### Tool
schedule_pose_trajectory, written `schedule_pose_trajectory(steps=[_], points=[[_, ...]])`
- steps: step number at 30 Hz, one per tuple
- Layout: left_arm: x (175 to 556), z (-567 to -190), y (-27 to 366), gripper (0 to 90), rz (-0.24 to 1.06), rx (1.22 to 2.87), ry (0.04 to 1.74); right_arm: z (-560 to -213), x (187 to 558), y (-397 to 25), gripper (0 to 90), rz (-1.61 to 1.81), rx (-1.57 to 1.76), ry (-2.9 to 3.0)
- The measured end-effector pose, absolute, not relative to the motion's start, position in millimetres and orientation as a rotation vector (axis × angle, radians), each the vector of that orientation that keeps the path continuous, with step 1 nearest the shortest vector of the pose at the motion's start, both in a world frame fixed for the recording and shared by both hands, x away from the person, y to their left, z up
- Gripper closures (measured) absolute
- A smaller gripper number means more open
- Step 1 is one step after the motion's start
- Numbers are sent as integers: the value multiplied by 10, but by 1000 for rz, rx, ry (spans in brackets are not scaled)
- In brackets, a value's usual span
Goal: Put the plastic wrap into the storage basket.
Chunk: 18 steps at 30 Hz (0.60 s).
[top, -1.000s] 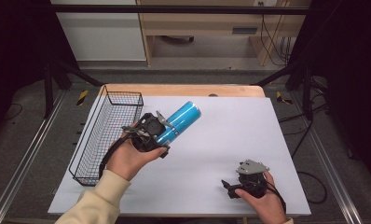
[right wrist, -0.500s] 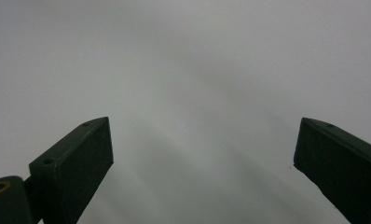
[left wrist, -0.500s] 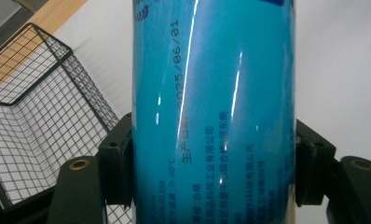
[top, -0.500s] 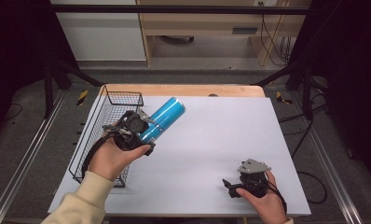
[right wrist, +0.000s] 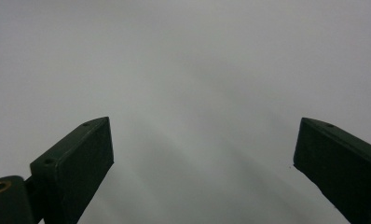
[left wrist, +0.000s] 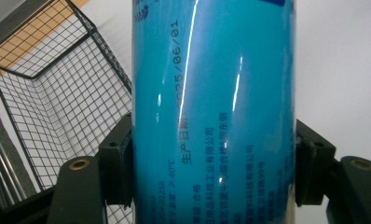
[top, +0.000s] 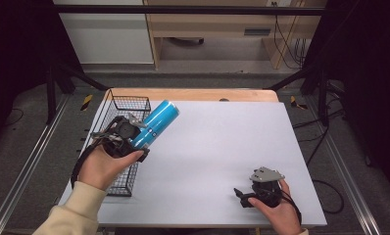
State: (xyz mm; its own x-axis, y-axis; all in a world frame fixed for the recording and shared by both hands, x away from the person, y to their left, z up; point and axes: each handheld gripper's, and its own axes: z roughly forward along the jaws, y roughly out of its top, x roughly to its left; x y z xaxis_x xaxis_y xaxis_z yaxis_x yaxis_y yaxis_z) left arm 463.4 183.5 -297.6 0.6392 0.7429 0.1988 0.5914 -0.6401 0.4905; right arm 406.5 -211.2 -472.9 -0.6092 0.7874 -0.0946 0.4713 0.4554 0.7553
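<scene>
Blue can (top: 155,125) carried above the right rim of the wire basket (top: 115,105), tilted with its top end pointing up and away over the white worktop (top: 217,147). Risk, as a judgement: the can's glossy, curved wall gives the jaws little purchase, so it could slide or pivot in the grip if the hand tilts further; a release while it sits over the rim could let it strike the wire and roll out onto the worktop instead of dropping inside. Left gripper (top: 129,132): jaws clamped on opposite sides of the can's lower body, spread to the can's full width, as the left gripper view (left wrist: 211,112) shows. Right gripper (top: 247,196): rests near the front right of the worktop, well apart from the can, jaws wide apart and holding nothing
</scene>
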Motion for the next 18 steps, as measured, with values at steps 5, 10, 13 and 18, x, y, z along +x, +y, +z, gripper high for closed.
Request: schedule_pose_trajectory(steps=[5,10,13,18], points=[[4623,-2989,1931,318,557,2458,1078,-4731,4062,-2116,53,976,1062,2279],[4598,-3002,2012,318,556,2450,1106,-4731,4061,-2116,53,975,1061,2279],[4583,-3015,2073,318,557,2441,1126,-4732,4061,-2114,53,975,1062,2278],[4562,-3030,2157,318,555,2438,1146,-4732,4062,-2115,54,975,1059,2274]])
